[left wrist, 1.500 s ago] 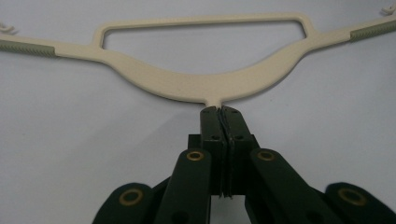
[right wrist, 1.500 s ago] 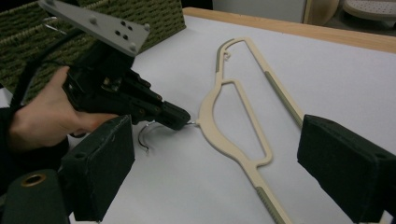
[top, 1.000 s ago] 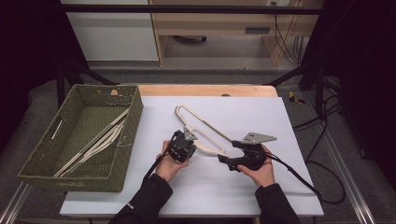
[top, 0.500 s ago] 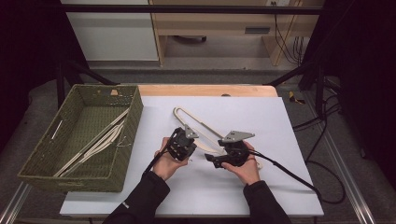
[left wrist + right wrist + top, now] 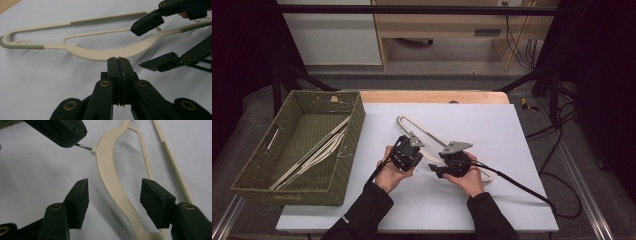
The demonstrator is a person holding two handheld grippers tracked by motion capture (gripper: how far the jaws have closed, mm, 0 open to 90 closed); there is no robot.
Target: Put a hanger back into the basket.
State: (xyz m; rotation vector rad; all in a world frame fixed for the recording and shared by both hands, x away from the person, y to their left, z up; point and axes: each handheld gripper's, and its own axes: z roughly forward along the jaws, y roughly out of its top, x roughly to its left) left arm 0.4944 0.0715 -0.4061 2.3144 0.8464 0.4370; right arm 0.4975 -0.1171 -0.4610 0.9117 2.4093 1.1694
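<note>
Since a second ago, our right gripper [image 5: 435, 170] slid left toward left gripper [image 5: 407, 161]; its jaws have been closing, now half-wide astride hanger [image 5: 427, 134], pads not touching. Left jaws clamp hanger's metal hook. Hanger lies mid-table [image 5: 522, 200]. Basket [image 5: 292, 186] at left holds more hangers [image 5: 319, 152].

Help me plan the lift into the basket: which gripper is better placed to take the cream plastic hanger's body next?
Right. The right gripper has just been closing, its pads astride the cream plastic hanger without pressing yet. The left gripper is shut on its metal hook.
</note>
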